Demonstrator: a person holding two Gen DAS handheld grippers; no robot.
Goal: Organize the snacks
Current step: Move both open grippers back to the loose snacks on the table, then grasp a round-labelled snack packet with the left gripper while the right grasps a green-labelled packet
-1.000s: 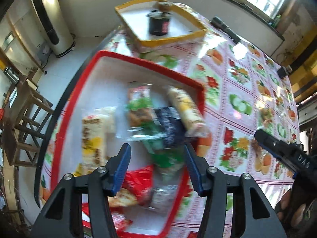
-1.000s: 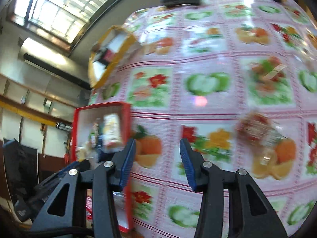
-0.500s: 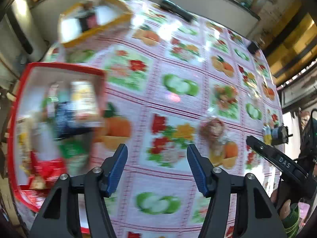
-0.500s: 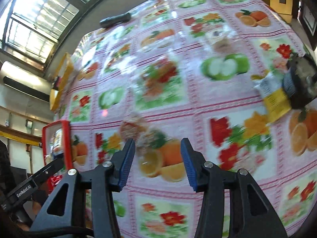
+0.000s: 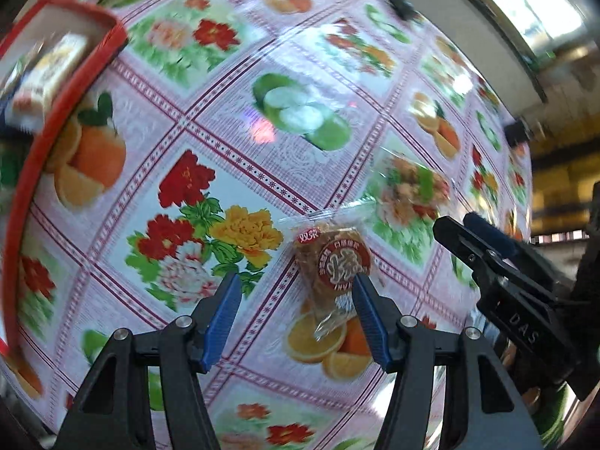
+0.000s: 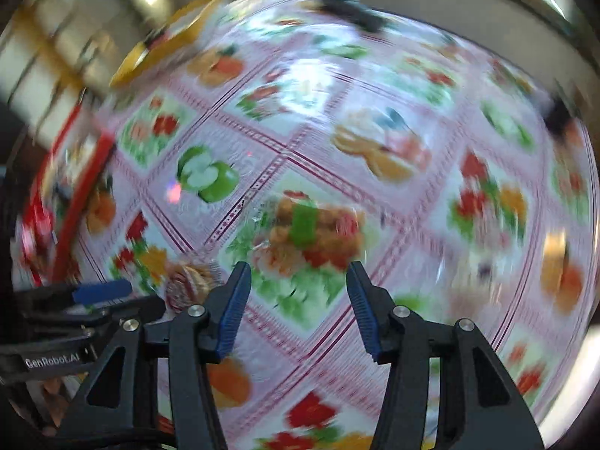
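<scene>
My left gripper [image 5: 294, 318] is released, jaws just eased in a touch: a clear-wrapped snack [image 5: 332, 266] with a round red label lies on the flowered tablecloth [image 5: 210, 120] between my fingers, right up against the right-hand pad [image 5: 369, 322], contact unclear. My right gripper [image 6: 296, 309] is released too, jaws just been opening with only tablecloth between them, and a blurred second snack packet [image 6: 311, 232] lies just beyond the tips. Farther out on the left sits the red tray [image 5: 37, 142] holding snack packets.
</scene>
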